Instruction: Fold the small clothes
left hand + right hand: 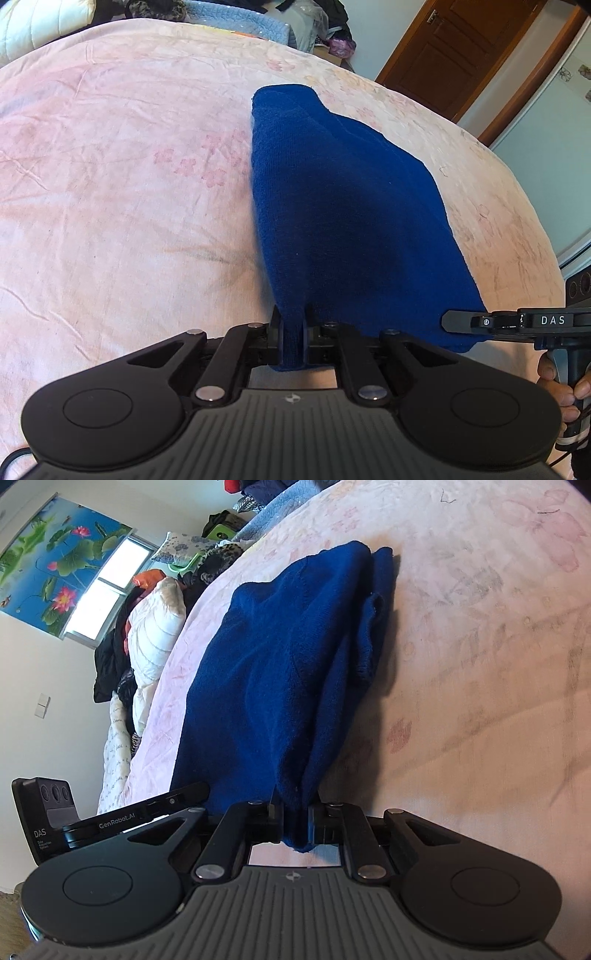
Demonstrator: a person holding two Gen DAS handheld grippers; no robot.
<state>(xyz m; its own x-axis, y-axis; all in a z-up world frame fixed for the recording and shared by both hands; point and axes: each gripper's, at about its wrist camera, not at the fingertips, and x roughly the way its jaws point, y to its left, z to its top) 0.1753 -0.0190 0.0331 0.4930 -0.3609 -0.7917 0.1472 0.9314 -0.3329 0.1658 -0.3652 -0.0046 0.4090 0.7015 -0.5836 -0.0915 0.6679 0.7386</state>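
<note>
Mid-fold on pink bedspread point(110, 184): blue knit garment point(332, 206) partly doubled, near edge pinched by left gripper point(293, 332) and right gripper point(297, 819); final folds pending.

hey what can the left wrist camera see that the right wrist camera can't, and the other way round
Only the left wrist view shows the brown wooden door and the person's hand on the other gripper's handle. Only the right wrist view shows the lotus-flower picture, the window below it, and the white pillow. Both show the blue knitted garment lying on the pink floral bedspread, with the left gripper and the right gripper each shut on its near edge.
</note>
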